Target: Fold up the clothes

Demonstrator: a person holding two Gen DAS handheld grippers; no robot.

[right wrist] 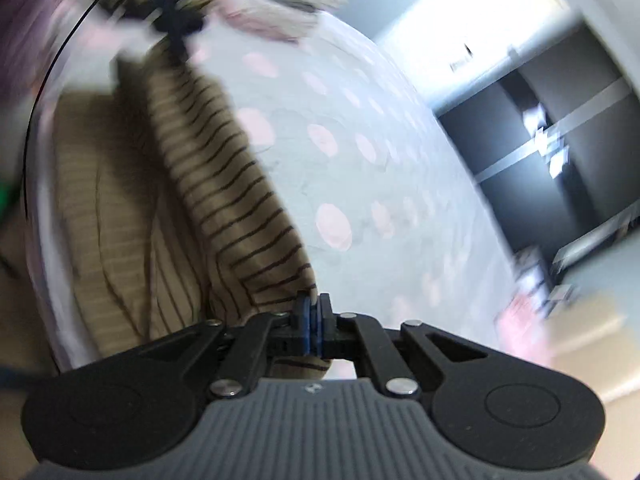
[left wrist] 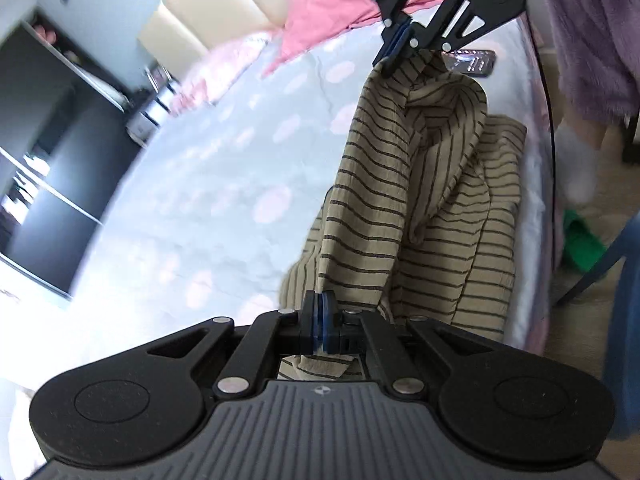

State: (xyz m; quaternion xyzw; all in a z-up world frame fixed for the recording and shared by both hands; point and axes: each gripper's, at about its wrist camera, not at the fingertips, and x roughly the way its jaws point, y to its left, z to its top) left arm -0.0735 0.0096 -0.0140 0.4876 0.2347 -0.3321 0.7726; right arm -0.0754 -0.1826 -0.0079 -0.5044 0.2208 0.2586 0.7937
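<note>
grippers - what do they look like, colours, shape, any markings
The left gripper and the right gripper look alike: matte black linkage arms with silver pivot rivets, blue pads on the inner fingertip faces, two round black discs at the base, and a grey ribbed body bearing a small round logo. No sleeves or cables on them show.

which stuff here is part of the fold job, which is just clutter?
In the job:
striped shirt
left gripper, shut on it
right gripper, shut on it
bed sheet

Lying about:
pink pillow
phone
purple fuzzy garment
green item on floor
</note>
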